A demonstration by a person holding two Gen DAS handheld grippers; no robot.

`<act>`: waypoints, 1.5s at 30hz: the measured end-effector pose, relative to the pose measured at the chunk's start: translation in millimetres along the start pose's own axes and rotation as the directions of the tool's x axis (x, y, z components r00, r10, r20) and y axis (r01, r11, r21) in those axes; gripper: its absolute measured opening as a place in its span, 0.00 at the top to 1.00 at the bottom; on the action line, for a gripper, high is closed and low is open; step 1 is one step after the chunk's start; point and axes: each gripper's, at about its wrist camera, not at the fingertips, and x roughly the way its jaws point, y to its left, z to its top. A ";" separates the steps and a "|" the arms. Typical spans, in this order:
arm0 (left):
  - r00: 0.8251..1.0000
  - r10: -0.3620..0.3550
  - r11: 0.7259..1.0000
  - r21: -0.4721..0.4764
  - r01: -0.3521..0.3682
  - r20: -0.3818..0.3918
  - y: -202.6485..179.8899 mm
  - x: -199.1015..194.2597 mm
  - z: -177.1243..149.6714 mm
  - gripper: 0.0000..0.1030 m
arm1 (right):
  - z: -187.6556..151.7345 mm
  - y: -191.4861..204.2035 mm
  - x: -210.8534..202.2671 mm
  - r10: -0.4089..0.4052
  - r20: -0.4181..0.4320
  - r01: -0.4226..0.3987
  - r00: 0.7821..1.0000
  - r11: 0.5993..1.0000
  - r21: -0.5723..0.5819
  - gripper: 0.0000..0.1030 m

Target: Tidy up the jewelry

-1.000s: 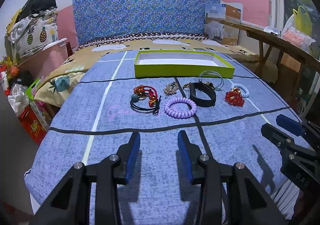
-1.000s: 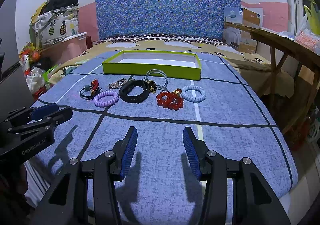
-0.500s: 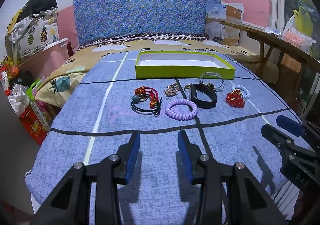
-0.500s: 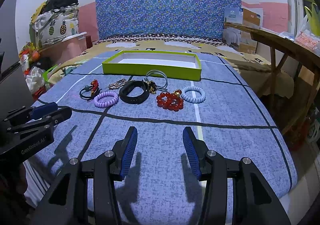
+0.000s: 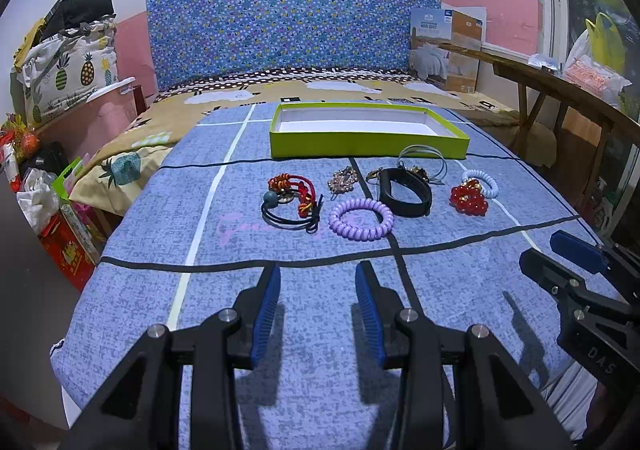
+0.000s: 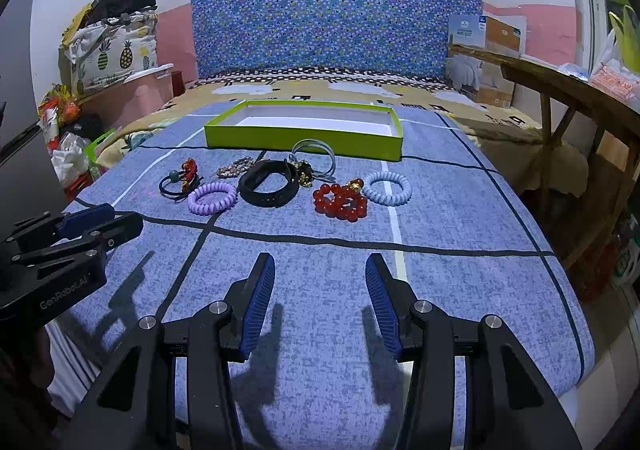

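Note:
Several pieces of jewelry lie in a row on the blue cloth: a red and black hair tie bundle (image 5: pixel 294 199), a purple coil bracelet (image 5: pixel 361 218), a black band (image 5: pixel 406 191), a red bead bracelet (image 6: pixel 340 202), a pale blue coil bracelet (image 6: pixel 387 187), a small beaded clip (image 5: pixel 343 179) and thin wire bangles (image 6: pixel 314 153). Behind them stands an empty lime-green tray (image 5: pixel 366 143), also in the right wrist view (image 6: pixel 304 139). My left gripper (image 5: pixel 317 280) is open and empty, well short of the purple bracelet. My right gripper (image 6: pixel 320 270) is open and empty, short of the red beads.
The cloth covers a table in front of a bed with a blue patterned headboard (image 5: pixel 294 13). A wooden bench (image 6: pixel 568 97) stands at the right. Bags and clutter (image 5: pixel 52 185) lie on the floor at the left. The table's near edge is just below both grippers.
Both grippers have crept slightly forward toward the jewelry. Their jaws stay open. Nothing on the cloth has moved.

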 end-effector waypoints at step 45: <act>1.000 -0.018 1.000 0.001 0.018 -0.014 -1.5 4.5 9.9 0.61 | 4.2 -4.7 2.8 -0.003 -0.005 0.003 1.000 1.000 -0.004 0.53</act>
